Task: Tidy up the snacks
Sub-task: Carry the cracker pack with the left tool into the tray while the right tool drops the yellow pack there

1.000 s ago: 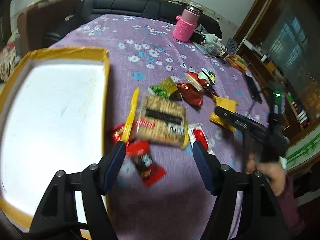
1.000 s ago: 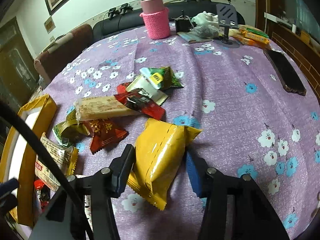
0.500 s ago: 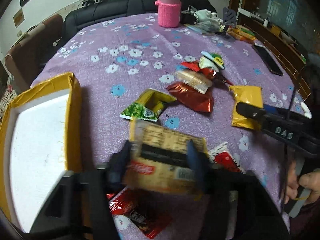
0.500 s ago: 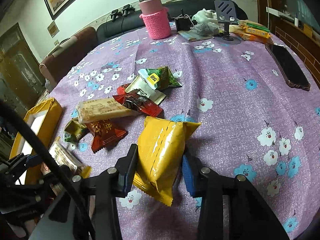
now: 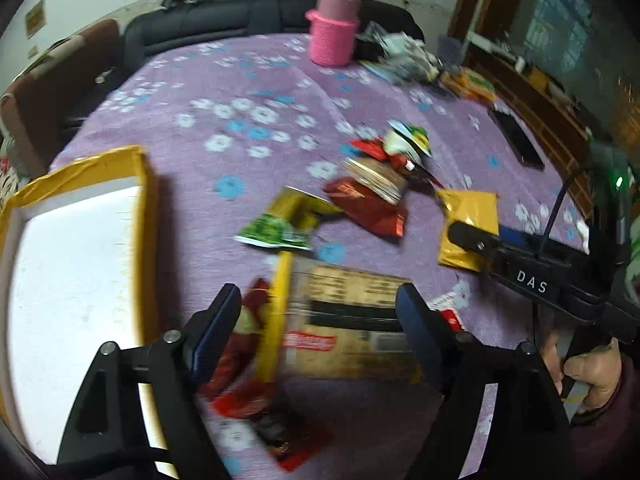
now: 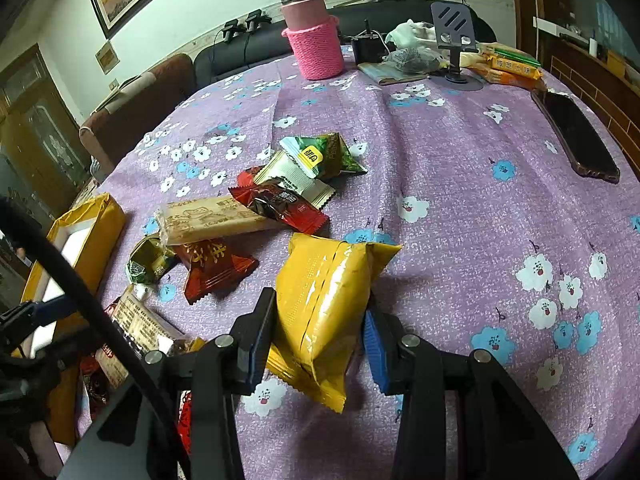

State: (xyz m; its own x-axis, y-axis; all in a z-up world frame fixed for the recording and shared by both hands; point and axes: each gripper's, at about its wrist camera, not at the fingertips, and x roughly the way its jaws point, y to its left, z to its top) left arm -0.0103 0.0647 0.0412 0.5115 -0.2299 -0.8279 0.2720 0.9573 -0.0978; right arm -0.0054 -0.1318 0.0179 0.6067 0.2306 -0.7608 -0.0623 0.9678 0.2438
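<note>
My left gripper [image 5: 318, 320] is open, its fingers on either side of a brown cracker pack [image 5: 344, 326] with a yellow edge that lies on the purple cloth. Red wrappers [image 5: 256, 396] lie under and in front of it. The yellow-rimmed white box [image 5: 76, 280] is at the left. My right gripper [image 6: 320, 336] is shut on a yellow snack bag [image 6: 326, 300], which also shows in the left wrist view [image 5: 468, 220]. Other snacks lie in a loose pile: a long biscuit bar [image 6: 208, 220], a dark red pack [image 6: 216, 264], green packs [image 6: 324, 156].
A pink-sleeved flask [image 6: 314, 40] stands at the back. A black phone [image 6: 576, 136] lies at the right, a phone stand [image 6: 456, 36] and orange packets [image 6: 508, 68] behind it. A dark sofa and brown chairs ring the table's far edge.
The left gripper has swung right from beside the box and come down around the cracker pack. The right gripper's fingers have closed onto the yellow bag.
</note>
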